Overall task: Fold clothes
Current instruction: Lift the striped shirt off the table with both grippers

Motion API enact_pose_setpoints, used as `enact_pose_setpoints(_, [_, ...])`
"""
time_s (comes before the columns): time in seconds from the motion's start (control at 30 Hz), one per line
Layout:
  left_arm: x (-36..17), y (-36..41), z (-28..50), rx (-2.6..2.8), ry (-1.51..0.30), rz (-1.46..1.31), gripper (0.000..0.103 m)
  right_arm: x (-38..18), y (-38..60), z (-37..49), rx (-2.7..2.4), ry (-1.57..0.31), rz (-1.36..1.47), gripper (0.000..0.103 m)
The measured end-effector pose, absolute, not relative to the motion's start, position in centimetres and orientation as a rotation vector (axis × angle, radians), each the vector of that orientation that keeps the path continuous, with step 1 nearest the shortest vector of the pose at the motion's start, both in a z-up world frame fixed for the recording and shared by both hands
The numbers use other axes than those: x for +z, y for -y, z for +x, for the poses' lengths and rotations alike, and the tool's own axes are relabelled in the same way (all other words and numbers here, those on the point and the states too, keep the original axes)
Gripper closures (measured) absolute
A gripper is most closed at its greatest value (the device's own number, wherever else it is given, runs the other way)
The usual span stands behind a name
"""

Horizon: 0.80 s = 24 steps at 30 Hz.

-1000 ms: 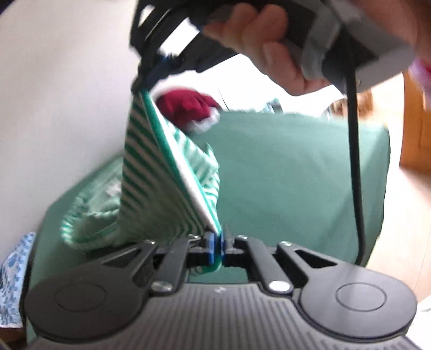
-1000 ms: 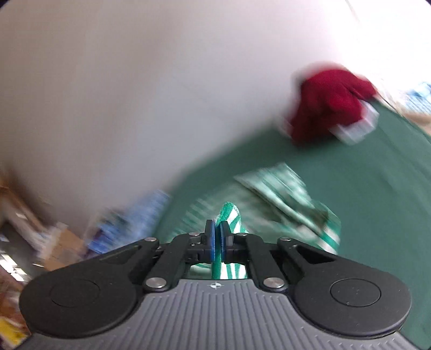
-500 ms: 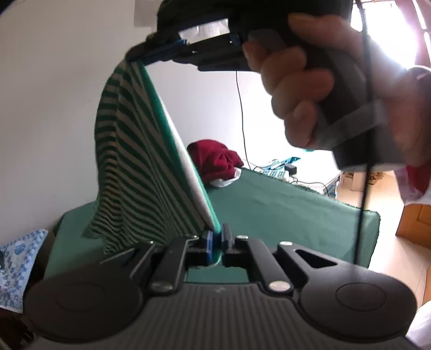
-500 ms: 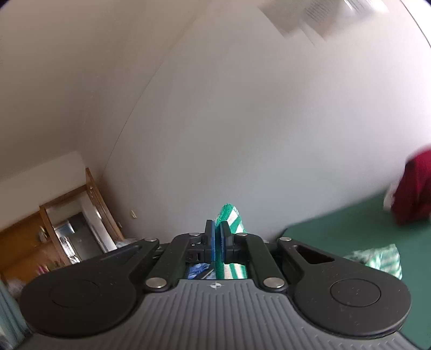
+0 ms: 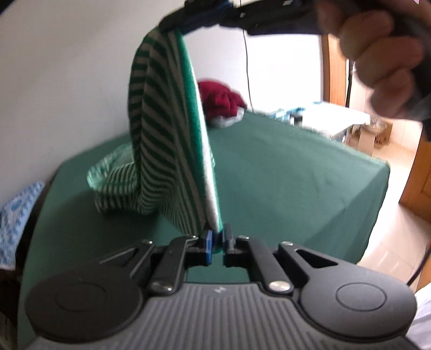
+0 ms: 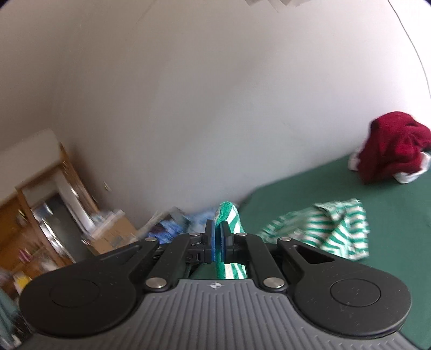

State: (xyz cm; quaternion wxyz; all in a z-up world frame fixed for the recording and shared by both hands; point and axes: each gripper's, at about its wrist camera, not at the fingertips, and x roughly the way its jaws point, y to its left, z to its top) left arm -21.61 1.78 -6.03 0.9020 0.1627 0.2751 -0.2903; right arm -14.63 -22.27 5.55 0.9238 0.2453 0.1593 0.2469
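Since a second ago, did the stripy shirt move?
Yes. The stripy shirt rose: it is stretched up well above the green table, with only its tail resting there.

A plain white wall (image 6: 188, 94) backs the green-covered table (image 5: 296, 172), with wooden cabinets (image 6: 32, 215) and bright daylight beyond.

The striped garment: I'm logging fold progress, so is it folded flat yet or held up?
Held up, unfolded. The striped garment hangs stretched between the right gripper and left gripper, its lower part bunched on the green table.
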Motion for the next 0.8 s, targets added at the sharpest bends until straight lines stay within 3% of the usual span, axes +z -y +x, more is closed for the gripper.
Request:
enact_pose_setpoints(0.37, [-7.2, -0.6, -21.6, -0.578, -0.62, 0.335, 0.101, 4.1, 21.1, -15.1, 0.706, -0.389, 0.392, 0.099])
enact_pose_setpoints(0.6, [-10.0, 0.4, -20.7, -0.686, -0.705, 0.433, 0.095, 3.6, 19.8, -15.8, 0.859, -0.434, 0.279, 0.099])
enact_pose_setpoints(0.77, [-10.1, 0.5, -20.1, -0.789, -0.69, 0.473, 0.085, 2.9, 20.8, -15.9, 0.849, -0.472, 0.299, 0.099])
enact_pose_setpoints(0.8, [-9.9, -0.1, -20.3, -0.811, -0.677, 0.47, 0.077, 2.9, 21.4, -16.1, 0.836, -0.473, 0.319, 0.099])
